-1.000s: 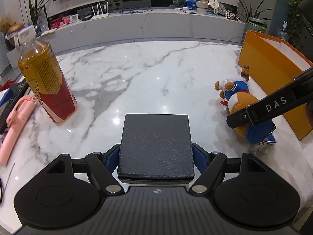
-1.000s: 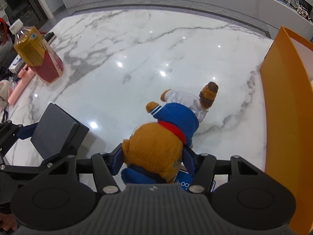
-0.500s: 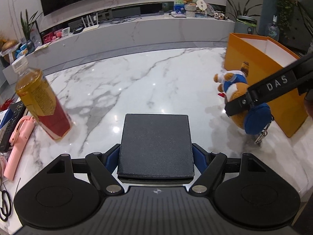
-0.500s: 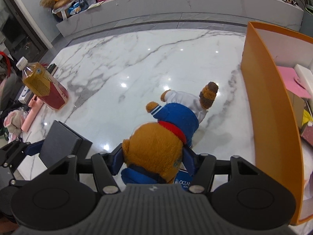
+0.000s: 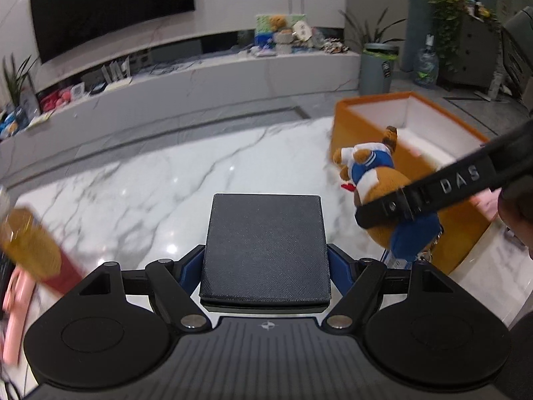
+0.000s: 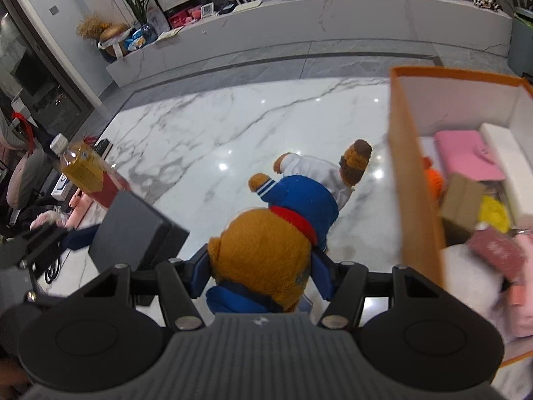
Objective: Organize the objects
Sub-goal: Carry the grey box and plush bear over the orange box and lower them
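Both hand-held grippers loaded, both items off the desk [image 5: 140, 180].

Left hand-held gripper [image 5: 265, 266] clamped on dark grey box [image 5: 265, 243]; right hand-held gripper [image 6: 261, 266] gripping plush bear [image 6: 266, 250] by the head, body hanging over the marble, just beside the orange box [image 6: 413, 180] wall. Orange box already holds pink and yellow items. Tea bottle [image 6: 83, 166] at far left desk edge.

Left gripper [image 5: 265, 260] and right gripper [image 6: 261, 268] both angled downward, jaws clamped.
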